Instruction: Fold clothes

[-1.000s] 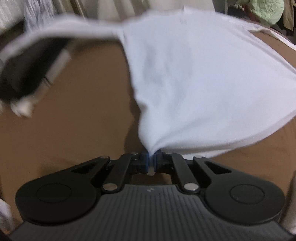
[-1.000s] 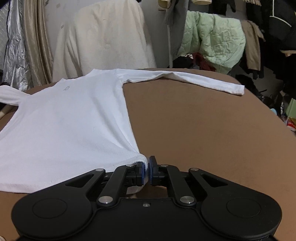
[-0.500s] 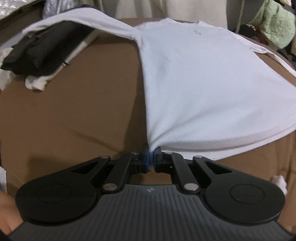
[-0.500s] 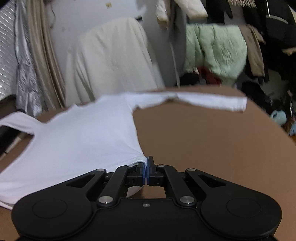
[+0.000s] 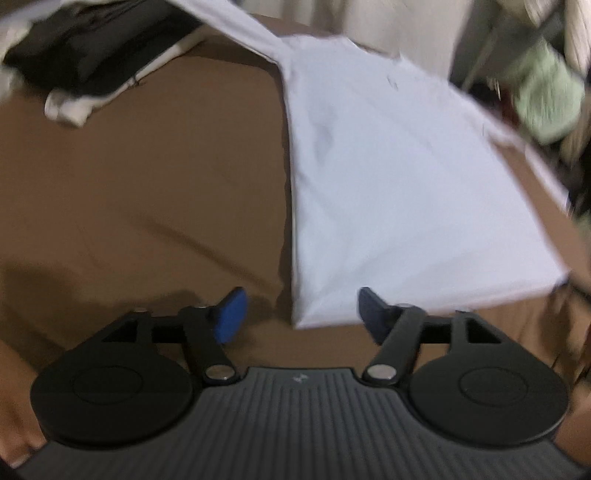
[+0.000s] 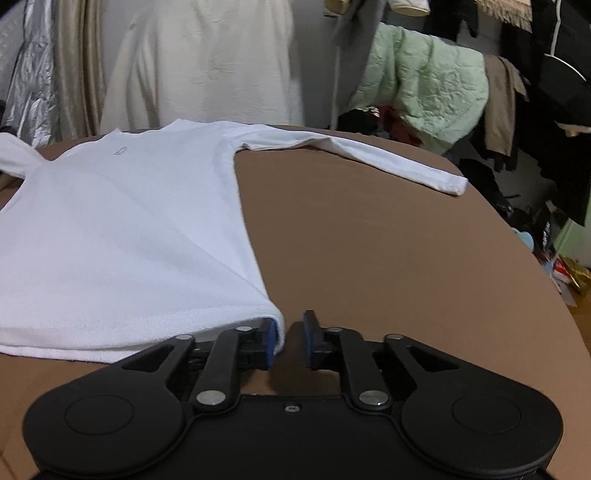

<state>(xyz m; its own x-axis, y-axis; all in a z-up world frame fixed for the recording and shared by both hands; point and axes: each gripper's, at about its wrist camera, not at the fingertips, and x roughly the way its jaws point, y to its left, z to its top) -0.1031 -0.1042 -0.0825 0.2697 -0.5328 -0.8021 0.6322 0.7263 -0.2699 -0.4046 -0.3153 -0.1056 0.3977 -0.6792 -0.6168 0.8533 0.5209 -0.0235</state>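
The left gripper [image 5: 298, 313] is tipped steeply down over the brown table [image 5: 147, 177], looking at the near left hem corner of the white long-sleeved shirt [image 5: 388, 192]. The picture is blurred here, so fine detail is lost. The right gripper [image 6: 289, 339] sits at a shallower downward angle, low over the table [image 6: 388, 258] at the shirt's [image 6: 122, 236] other hem corner.

And the shirt lies spread flat on the table, body filling the left of the right wrist view, one sleeve [image 6: 354, 155] stretched out straight toward the table's far right edge. From the left wrist view the other sleeve [image 5: 229, 26] runs up and away over a pile of dark and white folded clothes [image 5: 92, 55] at the far left of the table. Behind the table hang a cream garment [image 6: 207, 62], a pale green quilted jacket [image 6: 428, 88] and dark coats [image 6: 554, 74]; none of it blocks either gripper, and the table to the right of the shirt is bare brown.

Now the jaws. On the left they are swinging wide, blue pads [image 5: 231, 314] well apart, and the hem corner lies on the table between them with neither pad pressing it. On the right the jaws are just parting, a narrow gap showing; the hem corner rests against the left pad [image 6: 271, 341], the right pad stands clear of it, nothing is pinched.
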